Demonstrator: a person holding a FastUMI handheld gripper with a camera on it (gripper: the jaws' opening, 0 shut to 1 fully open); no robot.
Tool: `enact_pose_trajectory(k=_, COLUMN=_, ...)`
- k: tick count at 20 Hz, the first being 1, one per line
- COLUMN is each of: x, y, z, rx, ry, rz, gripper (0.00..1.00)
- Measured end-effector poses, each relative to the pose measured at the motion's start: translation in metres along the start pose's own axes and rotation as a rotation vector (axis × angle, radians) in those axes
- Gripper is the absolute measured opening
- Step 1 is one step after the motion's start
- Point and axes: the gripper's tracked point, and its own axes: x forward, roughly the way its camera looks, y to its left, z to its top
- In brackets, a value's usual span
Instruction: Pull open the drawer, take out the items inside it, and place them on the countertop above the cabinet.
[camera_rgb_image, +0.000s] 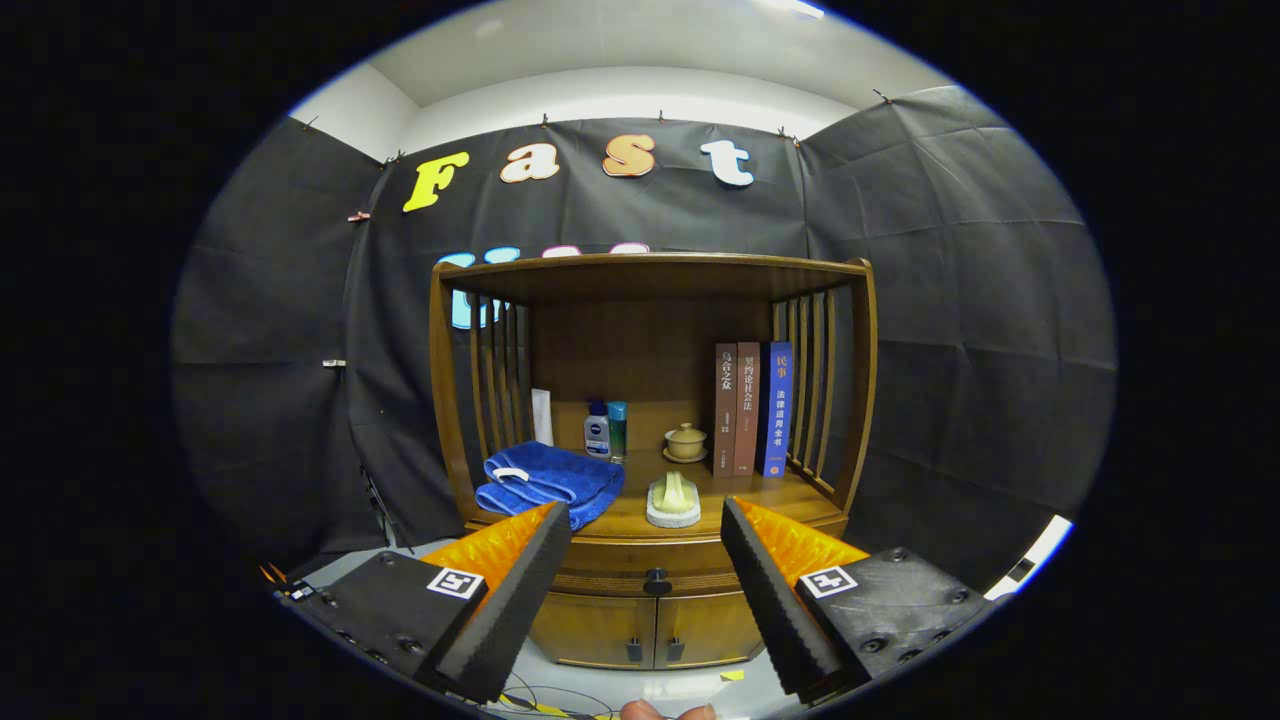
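**Gripper view: tongs parted before the shut drawer**

Gripper view shows the tongs (646, 560) held apart, nothing between them, both fingers (505, 610) clear of every object. A fingertip of the person's hand (665, 711) shows below the tongs.

Landmark: the drawer knob (656, 581), a dark knob seen in the gap between the fingers, beyond their tips.

- Drawer (650, 578): a shallow wooden front carrying the knob; it sits flush with the cabinet (650, 620), shut. Contents hidden.
- Below the knob: two cabinet doors (650, 630), each with a small dark handle by the centre seam, both shut.
- Directly above the knob: the surface (720, 515), the wooden top of the cabinet, under a slatted wooden hutch (650, 275).
- Above the knob, near the front edge of the surface: a pale brush (673, 500) on a white base.
- Above and left of the knob: a folded blue towel (550, 480), its front edge behind the left finger's tip.
- Further back, above the knob: two small bottles (606, 430) standing side by side, and a small lidded cup (685, 442) on a saucer.
- Above and right of the knob: three books (755, 410) standing upright against the right-hand slats.
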Motion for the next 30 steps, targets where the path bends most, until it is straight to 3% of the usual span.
enact_pose_trajectory(k=30, x=-0.0009, y=-0.0062, z=0.0015, rx=0.022, ry=-0.015, rz=-0.011, gripper=0.99)
